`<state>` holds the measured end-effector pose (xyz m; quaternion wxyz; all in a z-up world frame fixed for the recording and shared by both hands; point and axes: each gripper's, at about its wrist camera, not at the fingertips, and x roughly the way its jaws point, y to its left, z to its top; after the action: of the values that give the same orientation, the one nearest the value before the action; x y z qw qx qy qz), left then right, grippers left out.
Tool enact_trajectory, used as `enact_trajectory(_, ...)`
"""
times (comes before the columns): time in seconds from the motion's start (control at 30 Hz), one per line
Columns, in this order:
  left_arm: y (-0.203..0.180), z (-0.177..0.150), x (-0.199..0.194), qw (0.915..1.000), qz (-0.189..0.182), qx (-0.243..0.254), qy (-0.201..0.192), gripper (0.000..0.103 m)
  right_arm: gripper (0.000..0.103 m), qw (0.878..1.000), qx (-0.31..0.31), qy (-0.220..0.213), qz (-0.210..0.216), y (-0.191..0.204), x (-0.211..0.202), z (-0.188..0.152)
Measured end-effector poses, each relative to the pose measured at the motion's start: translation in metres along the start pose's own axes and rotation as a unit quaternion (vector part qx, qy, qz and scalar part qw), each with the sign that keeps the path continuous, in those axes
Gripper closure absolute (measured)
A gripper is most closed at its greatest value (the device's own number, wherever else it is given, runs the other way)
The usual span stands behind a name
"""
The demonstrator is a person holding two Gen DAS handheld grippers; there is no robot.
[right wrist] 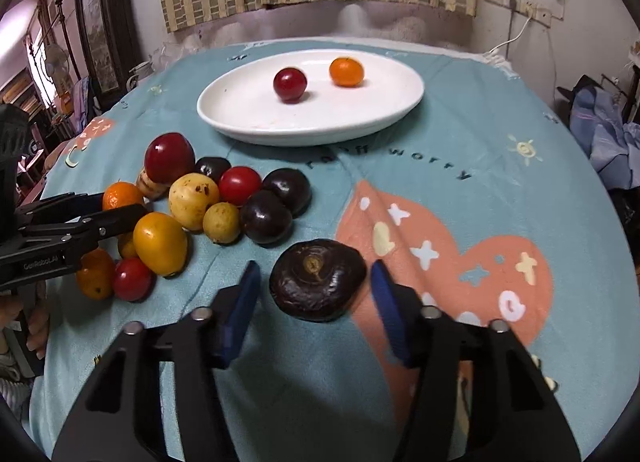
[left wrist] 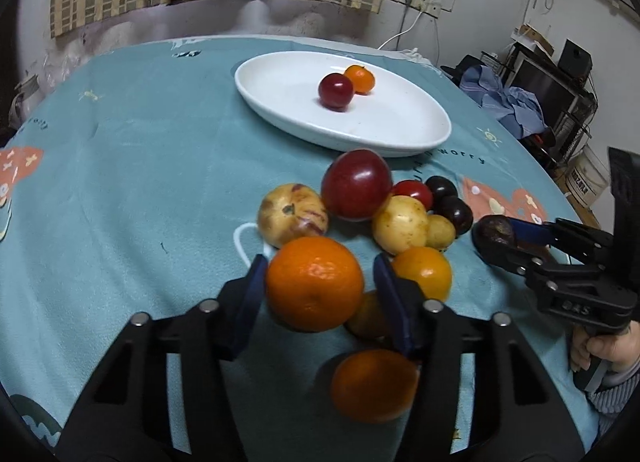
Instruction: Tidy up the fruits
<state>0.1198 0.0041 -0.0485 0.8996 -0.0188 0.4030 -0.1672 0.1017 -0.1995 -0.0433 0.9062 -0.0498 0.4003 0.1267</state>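
Note:
A white oval plate (left wrist: 400, 130) (right wrist: 240, 110) holds a red plum (left wrist: 336, 91) (right wrist: 290, 84) and a small orange (left wrist: 360, 78) (right wrist: 346, 71). A pile of fruit lies on the teal cloth in front of it. My left gripper (left wrist: 320, 282) is open, its fingers on either side of a large orange (left wrist: 315, 283) in the pile, with gaps at both sides. My right gripper (right wrist: 316, 282) is open around a dark wrinkled fruit (right wrist: 317, 285) (left wrist: 496, 232) lying on the cloth, not touching it.
The pile holds a big red plum (left wrist: 357, 184) (right wrist: 169, 157), yellow fruits (left wrist: 401, 224) (right wrist: 194, 196), dark plums (right wrist: 266, 216), red tomatoes (right wrist: 239, 185) and more oranges (left wrist: 374, 384). The round table (right wrist: 500, 134) ends near a wall; clutter stands at the right.

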Motion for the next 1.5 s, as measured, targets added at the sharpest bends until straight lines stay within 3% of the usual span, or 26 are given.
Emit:
enact_trajectory(0.17,-0.001,-0.001,-0.002,1.0000,0.004,-0.002,-0.002,0.057,0.056,1.000,-0.016,-0.007,0.003,0.006,-0.004,0.000)
enact_trajectory(0.43,-0.004,-0.004,-0.015,0.9997,0.002,0.001,-0.022,0.057,0.056,1.000,0.003,-0.022,0.015,-0.001,-0.012,0.001)
enact_trajectory(0.57,-0.001,0.001,-0.025,0.9992,0.002,-0.006,-0.041,0.057,0.056,0.998,0.011,-0.058,0.016,-0.004,-0.028,0.004)
enact_trajectory(0.67,0.002,0.016,-0.030,0.9987,-0.002,-0.012,-0.050,0.057,0.056,0.997,0.019,-0.075,0.026,-0.007,-0.036,0.014)
enact_trajectory(0.9,0.004,0.083,-0.008,0.9981,0.003,-0.009,-0.061,0.056,0.056,0.995,0.019,-0.089,0.027,-0.004,-0.017,0.080)
enact_trajectory(1.03,0.000,0.113,0.015,0.9979,0.001,-0.005,-0.065,0.043,0.054,0.995,0.042,-0.082,0.044,-0.009,0.016,0.108)
enact_trajectory(1.07,-0.001,0.119,0.023,0.9979,-0.001,-0.005,-0.065,0.039,0.041,0.994,0.051,-0.088,0.038,-0.013,0.023,0.113)
enact_trajectory(1.1,-0.001,0.122,0.027,0.9979,-0.001,-0.007,-0.065,0.036,0.034,0.993,0.058,-0.093,0.032,-0.015,0.025,0.114)
enact_trajectory(1.23,0.007,0.117,0.030,0.9972,-0.008,-0.025,-0.071,0.021,0.034,0.991,0.068,-0.108,0.034,-0.023,0.017,0.108)
enact_trajectory(1.5,0.048,0.079,0.013,0.9957,0.023,-0.074,-0.052,0.017,0.028,0.989,0.101,-0.089,0.055,-0.033,0.000,0.081)
